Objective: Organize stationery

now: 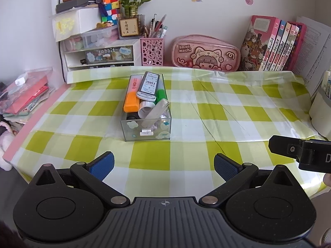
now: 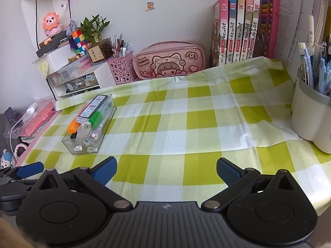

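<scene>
Both tongs hover low over the near edge of the desk (image 1: 186, 107), released and holding nothing: the left tongs (image 1: 164, 166) gape wide at the bottom of their own view, and the right tongs (image 2: 166, 170) do the same in theirs. The stationery looks gathered already. A clear box (image 1: 148, 131) sits left of centre in the left view, crammed with an orange highlighter (image 1: 132, 101), a green marker (image 1: 161, 95), a white correction-tape case (image 1: 148, 85) lying on top, and smaller bits I can't make out. The checked cloth around it carries no loose items that I can see. At the back stand a pink pen holder (image 1: 152, 51) and a pink pencil case (image 1: 205, 53), with a grey pen cup (image 2: 308, 119) at the right edge of the right view. To my eye the sorting is nearly or fully done; at most the heaped box might need tidying or moving back.
</scene>
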### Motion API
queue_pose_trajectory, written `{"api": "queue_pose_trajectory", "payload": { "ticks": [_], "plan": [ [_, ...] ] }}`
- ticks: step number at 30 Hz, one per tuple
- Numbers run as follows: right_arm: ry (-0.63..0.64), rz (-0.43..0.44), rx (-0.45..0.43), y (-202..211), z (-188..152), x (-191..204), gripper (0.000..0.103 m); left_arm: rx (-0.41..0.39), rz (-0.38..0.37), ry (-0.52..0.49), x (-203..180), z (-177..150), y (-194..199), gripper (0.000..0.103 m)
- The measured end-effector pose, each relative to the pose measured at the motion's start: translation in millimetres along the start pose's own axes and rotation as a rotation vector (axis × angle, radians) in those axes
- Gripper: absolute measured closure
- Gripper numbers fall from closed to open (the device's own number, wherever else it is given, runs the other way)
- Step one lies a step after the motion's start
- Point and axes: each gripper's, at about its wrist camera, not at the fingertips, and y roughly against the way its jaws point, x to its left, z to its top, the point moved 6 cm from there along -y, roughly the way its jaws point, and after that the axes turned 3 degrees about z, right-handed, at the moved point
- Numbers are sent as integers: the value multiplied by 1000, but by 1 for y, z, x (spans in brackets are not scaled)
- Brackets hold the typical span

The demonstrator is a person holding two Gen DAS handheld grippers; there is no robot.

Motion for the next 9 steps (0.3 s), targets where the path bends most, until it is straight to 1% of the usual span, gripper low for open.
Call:
{"api": "queue_pose_trajectory", "payload": {
  "ticks": [9],
  "plan": [
    [5,3,0,1,-1,2,2,-7,-4,-2,-2,0,2,5]
  ]
}}
